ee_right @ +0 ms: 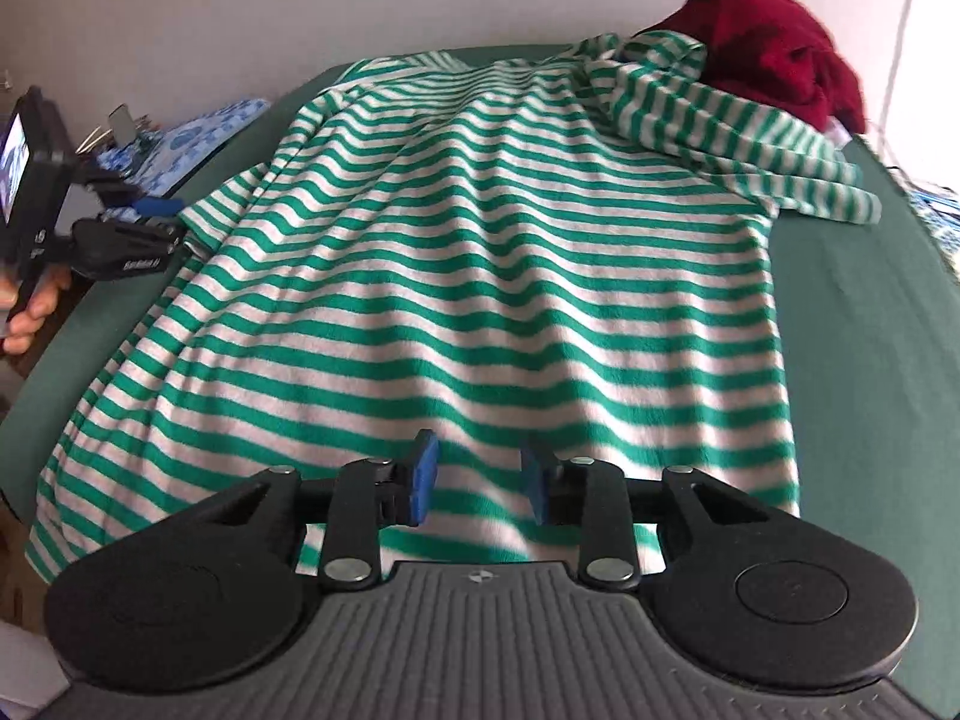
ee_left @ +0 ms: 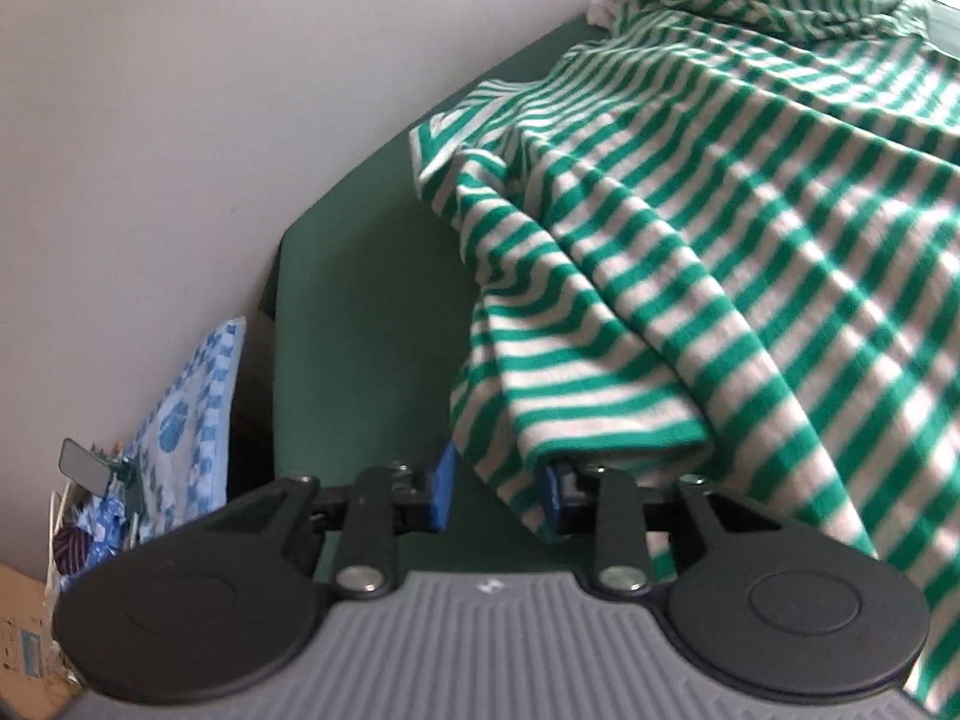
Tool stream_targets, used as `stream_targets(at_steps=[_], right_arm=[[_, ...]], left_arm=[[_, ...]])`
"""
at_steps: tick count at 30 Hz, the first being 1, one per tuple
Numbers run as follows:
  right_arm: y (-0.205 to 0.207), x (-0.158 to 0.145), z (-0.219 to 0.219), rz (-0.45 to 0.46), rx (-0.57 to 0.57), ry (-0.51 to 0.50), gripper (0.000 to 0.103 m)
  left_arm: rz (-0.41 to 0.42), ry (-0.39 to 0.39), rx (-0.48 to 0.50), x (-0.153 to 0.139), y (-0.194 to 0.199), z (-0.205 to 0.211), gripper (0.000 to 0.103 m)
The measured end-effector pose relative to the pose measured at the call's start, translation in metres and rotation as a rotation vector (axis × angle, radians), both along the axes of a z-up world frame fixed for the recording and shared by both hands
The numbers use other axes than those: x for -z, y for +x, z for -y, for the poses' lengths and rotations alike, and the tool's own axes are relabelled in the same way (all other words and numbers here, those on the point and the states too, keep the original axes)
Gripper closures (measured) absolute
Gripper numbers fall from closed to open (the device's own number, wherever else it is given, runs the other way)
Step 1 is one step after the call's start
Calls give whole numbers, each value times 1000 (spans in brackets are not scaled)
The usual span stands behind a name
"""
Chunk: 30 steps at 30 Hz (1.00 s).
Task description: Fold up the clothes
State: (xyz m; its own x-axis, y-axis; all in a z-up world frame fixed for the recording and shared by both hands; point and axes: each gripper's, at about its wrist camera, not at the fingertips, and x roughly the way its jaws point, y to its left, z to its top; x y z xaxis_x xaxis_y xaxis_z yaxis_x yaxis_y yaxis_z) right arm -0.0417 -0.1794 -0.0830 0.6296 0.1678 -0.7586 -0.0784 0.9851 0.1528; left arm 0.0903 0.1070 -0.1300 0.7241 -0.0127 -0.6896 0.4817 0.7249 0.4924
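Striped shirt point(ee_right: 480, 240) lies spread over the green table point(ee_right: 870, 330), filling the centre of the right wrist frame, with one sleeve thrown back toward the red garment point(ee_right: 774, 48) at upper right. I see the right gripper point(ee_right: 479, 483) hovering over the near hem at lower centre, jaws parted and holding nothing. The left gripper point(ee_left: 498, 492) sits at the shirt's side edge, also parted; a fold of cloth drapes over one of its fingertips point(ee_left: 555, 495), unclamped. Risks, as I judge them: that draped fold may snag and drag the shirt out of square, a grab at the bunched side may catch several layers, and the loose sleeve could fold in crooked.
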Motion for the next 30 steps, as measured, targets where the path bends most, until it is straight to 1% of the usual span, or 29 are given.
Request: stream_targets(at_steps=[1,3,6,7,8,9,10,12,14,15,16,17,19,21,23,25,26,28,30], right_arm=[[5,2,2,-11,-5,7,68],[11,4,4,-10,-23,37,65],[18,7,5,7,-58,72,59],[18,8,3,22,-71,74,54],[17,9,0,36,-85,75,45],[17,10,-2,51,-99,74,39],[15,11,-8,62,-118,46,31],[12,13,-19,85,-154,-11,30],[9,15,-26,116,-132,-48,33],[8,17,-29,131,-120,-67,36],[7,17,-31,140,-98,-86,41],[7,18,-35,147,-64,-105,45],[9,17,-39,143,9,-115,47],[12,16,-45,132,77,-117,47],[16,16,-52,123,118,-136,47],[20,16,-56,115,157,-132,48],[22,15,-58,111,177,-123,59],[28,10,-57,124,208,-72,78],[39,2,-61,159,222,-40,80]], left_arm=[[4,0,-10,1,3,1,74],[32,13,-25,5,4,5,74],[71,58,-24,13,1,12,70],[74,60,-13,16,-1,14,73],[90,66,-5,19,-3,15,74],[109,82,0,22,-5,16,73],[128,98,5,24,-7,18,73],[165,130,16,29,-11,21,73],[186,133,26,30,-12,20,73],[194,120,30,30,-11,18,90],[203,107,34,29,-9,15,98],[213,96,27,27,-6,10,99],[235,74,12,23,2,1,99],[271,35,-22,12,11,-13,100],[280,-24,-59,-3,24,-31,100],[287,-64,-99,-18,40,-49,100],[291,-84,-119,-25,48,-59,100],[281,-132,-182,-38,66,-81,100],[277,-186,-247,-50,81,-104,100]])
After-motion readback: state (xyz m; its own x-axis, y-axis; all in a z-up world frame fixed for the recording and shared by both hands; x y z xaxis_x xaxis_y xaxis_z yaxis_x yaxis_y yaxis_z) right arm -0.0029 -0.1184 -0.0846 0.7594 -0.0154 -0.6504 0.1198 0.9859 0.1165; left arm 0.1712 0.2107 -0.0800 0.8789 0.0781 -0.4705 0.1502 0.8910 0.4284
